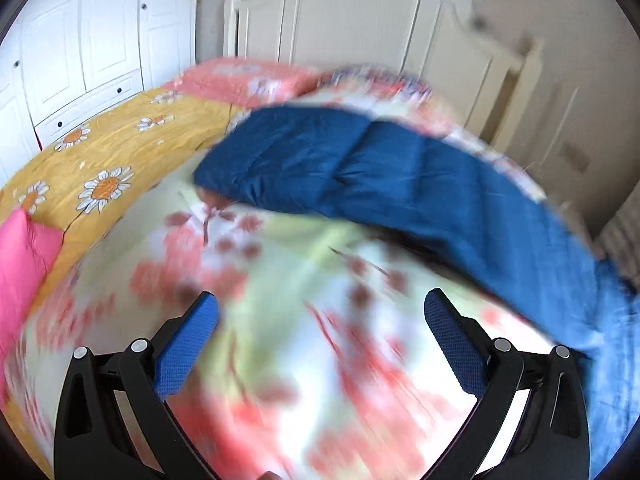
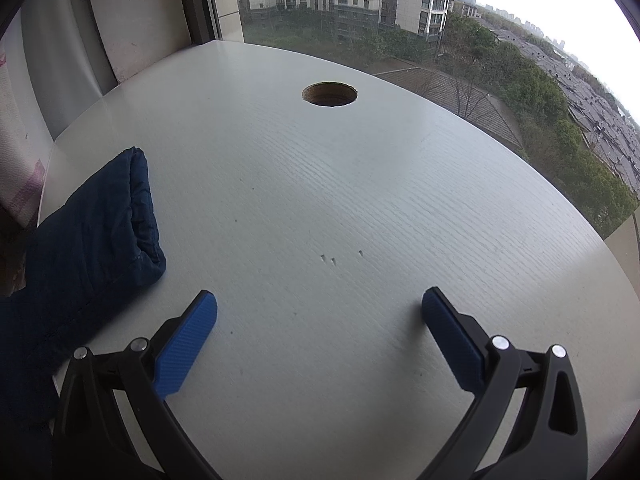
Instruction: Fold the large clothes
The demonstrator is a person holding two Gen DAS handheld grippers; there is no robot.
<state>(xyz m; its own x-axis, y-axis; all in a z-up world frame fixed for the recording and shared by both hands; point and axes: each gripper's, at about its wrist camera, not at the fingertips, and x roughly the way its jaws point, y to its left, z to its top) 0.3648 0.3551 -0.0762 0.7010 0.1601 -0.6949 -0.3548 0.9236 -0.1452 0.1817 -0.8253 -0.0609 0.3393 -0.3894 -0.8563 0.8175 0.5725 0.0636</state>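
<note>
Both claws (image 1: 320,320) (image 2: 320,320) gape, level, over quilt (image 1: 304,360) and desk (image 2: 320,200).

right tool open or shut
Open: in the right wrist view the right tool has its two blue pads wide apart over the bare white desk, holding nothing.

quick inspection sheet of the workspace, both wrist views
surface: white desk with a round hole; bed with floral quilt, blurred
job's things: dark blue padded jacket on the quilt; its sleeve lies on the desk
clutter: pink pillow, yellow daisy sheet
grippers: left gripper open, empty; right gripper open, empty
cables: nothing seen
surroundings: white wardrobe, headboard, window onto buildings
</note>
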